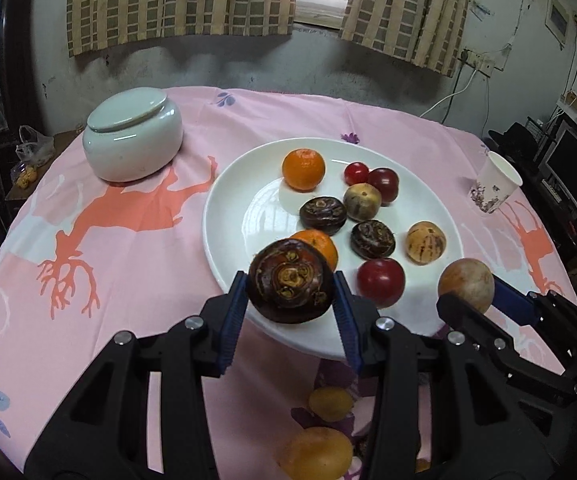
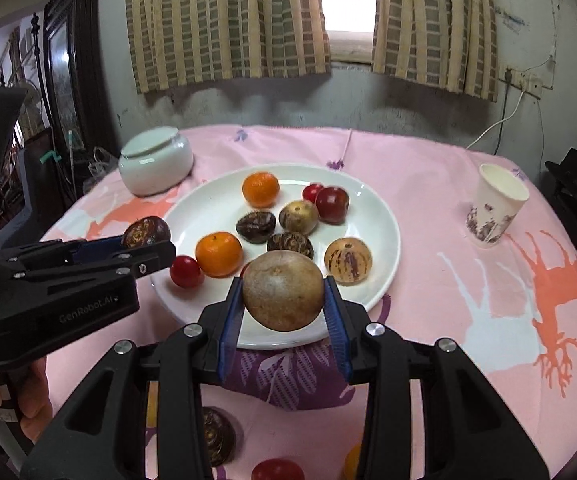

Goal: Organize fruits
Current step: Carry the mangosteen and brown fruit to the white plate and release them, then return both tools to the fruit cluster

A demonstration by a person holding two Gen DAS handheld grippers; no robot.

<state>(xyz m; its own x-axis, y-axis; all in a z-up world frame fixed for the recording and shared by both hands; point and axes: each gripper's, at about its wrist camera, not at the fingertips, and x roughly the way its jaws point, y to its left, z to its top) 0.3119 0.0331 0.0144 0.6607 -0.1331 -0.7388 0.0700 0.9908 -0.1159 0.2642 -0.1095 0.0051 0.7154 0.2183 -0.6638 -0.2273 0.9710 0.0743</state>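
Left claw [image 1: 290,292]: blue pads closed against both sides of a dark brown chestnut [image 1: 290,285], flat and round, ringed top facing the camera. Held clear above the near rim of the white plate [image 1: 232,216]; in the right wrist view the same chestnut sits at the claw's tip, left of the plate edge.

Right claw [image 2: 284,300]: pads closed on the two sides of a tan round fruit [image 2: 283,290], dull skin, small stem mark on top. It hangs above the plate's near edge.

On the plate:
- one orange [image 1: 303,169] at the far side; a second orange [image 1: 317,241] near the front, partly behind the held chestnut.
- two dark chestnuts [image 1: 323,215] [image 1: 372,238] in the middle.
- one pale greenish-brown fruit [image 1: 362,201] between them and the red ones.
- small red tomato [image 1: 356,173] touching a larger dark red plum [image 1: 383,185] at the far right.
- another red plum [image 1: 381,282] at the near right, between the two claws.
- a striped yellow fruit [image 1: 425,242] by the right rim.

On the pink cloth [image 1: 136,272]:
- yellow fruits [image 1: 315,452] under the left claw, near the table edge, blurred.
- lidded white jar [image 1: 133,134], far left, well apart from the plate.
- paper cup [image 2: 495,209], far right, upright.

A person's hand [image 2: 28,392] grips the left claw's handle, lower left of the right wrist view.
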